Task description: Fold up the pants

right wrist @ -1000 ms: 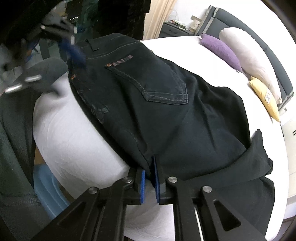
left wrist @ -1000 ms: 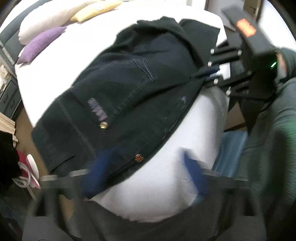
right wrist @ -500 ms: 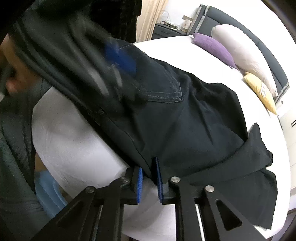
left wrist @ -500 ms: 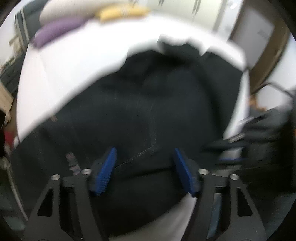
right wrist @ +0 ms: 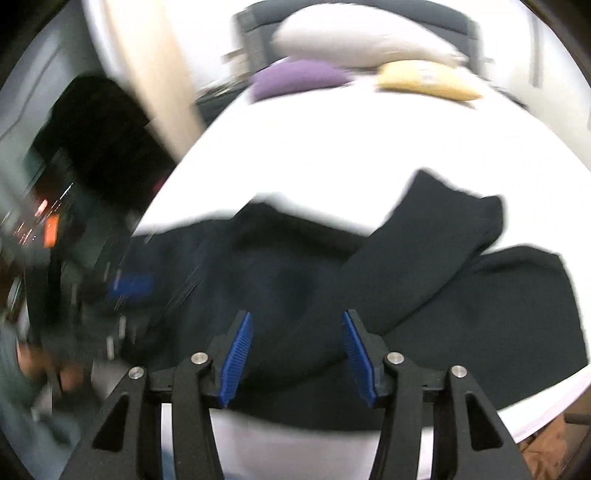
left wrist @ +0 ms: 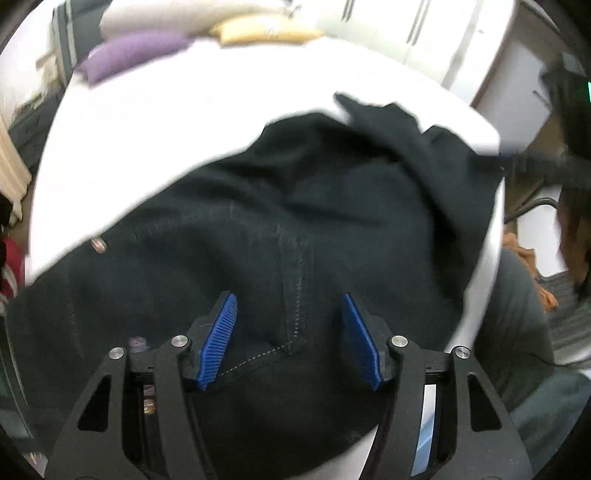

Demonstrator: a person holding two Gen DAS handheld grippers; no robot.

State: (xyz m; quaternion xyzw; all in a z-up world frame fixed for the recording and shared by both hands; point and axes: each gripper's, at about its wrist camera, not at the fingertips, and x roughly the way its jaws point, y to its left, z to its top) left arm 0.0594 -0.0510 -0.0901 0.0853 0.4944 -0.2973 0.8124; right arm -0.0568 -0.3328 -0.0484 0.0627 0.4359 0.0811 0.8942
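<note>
Black pants [left wrist: 295,206] lie crumpled on the white bed [left wrist: 184,110], waistband end near the front edge. One leg [right wrist: 443,251] is thrown back across the rest. My left gripper [left wrist: 289,297] hovers over the back pocket seam [left wrist: 295,288], jaws half apart, pads clear of the cloth. My right gripper [right wrist: 296,315] hangs above the folded leg; its jaws are opening and grip nothing. In the right wrist view the left gripper [right wrist: 131,284] is a blue blur at the left. The right gripper is only a dark blur [left wrist: 535,162] in the left wrist view.
Purple [left wrist: 133,51], yellow [left wrist: 266,27] and white [left wrist: 166,16] pillows lie at the head of the bed. The person's grey sleeve [left wrist: 517,332] is beside the bed's near right edge. Dark clutter [right wrist: 92,147] stands left of the bed.
The right gripper has let go of the pants' edge, opened, risen and rolled. The left gripper has swung from the waistband corner to above the back pocket, and its jaws have narrowed.
</note>
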